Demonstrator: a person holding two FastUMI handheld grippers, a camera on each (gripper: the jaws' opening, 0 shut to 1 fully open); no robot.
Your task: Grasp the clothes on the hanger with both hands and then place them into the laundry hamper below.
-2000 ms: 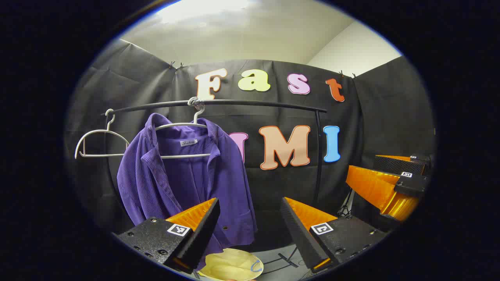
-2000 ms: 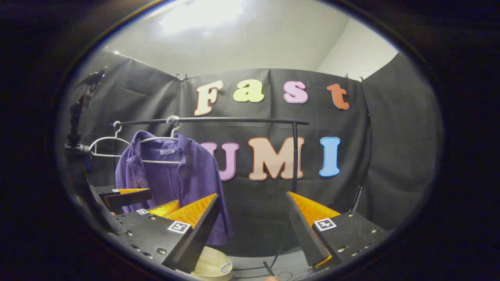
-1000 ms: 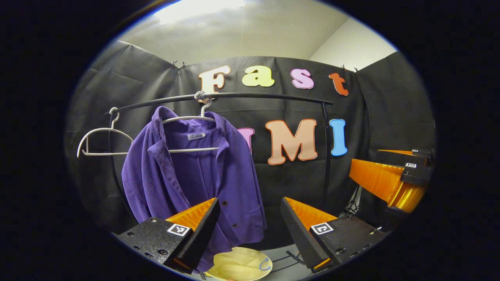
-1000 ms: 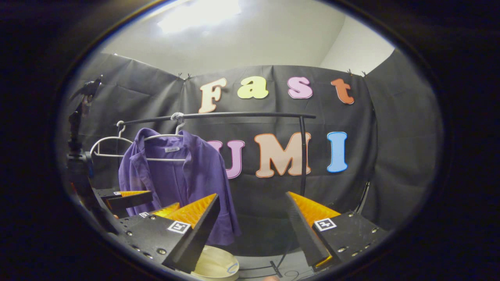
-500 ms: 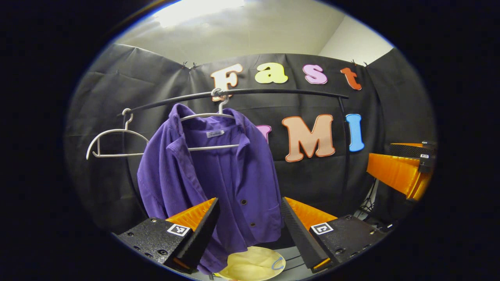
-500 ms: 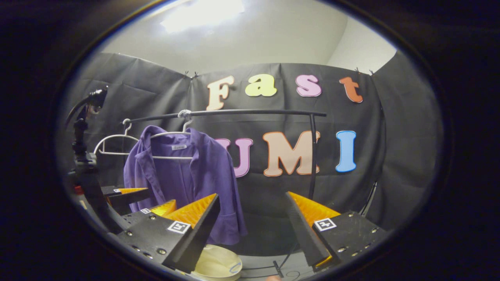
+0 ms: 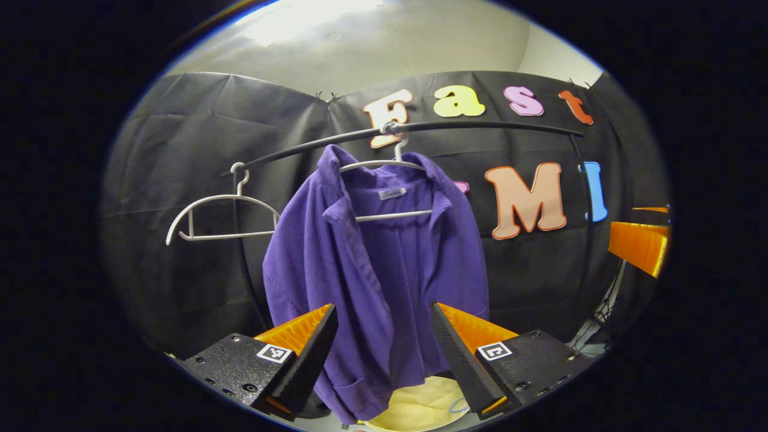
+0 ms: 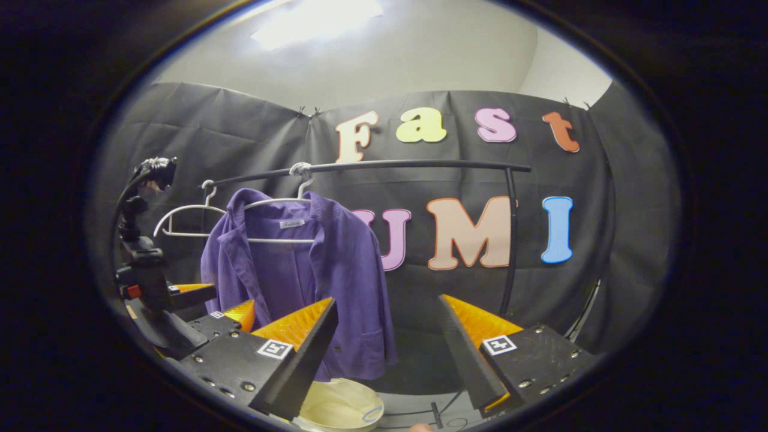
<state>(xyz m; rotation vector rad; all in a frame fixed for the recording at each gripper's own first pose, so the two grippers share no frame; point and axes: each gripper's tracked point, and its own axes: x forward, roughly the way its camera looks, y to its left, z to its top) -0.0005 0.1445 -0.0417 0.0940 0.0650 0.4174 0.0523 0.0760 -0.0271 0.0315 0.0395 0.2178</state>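
The left claw (image 7: 384,336) has swung in until the purple corduroy shirt (image 7: 384,270) hangs between its spread, empty jaws; the right claw (image 8: 384,342), released too, waits farther right. The shirt drapes from a white hanger (image 7: 390,168) on the black rail (image 7: 480,126), directly above the cream round hamper (image 8: 339,408), probably so it drops straight in.

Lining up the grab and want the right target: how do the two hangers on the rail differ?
The bare hanger carries nothing, so its whole frame shows; the loaded hanger carries the purple jacket, which hides its shoulders. In the left gripper view the bare hanger hooks on at the rail's left end, beside the jacket, while the loaded hanger hangs further right, straight above the open left gripper. Both are pale, same shape, hooked on one rail.
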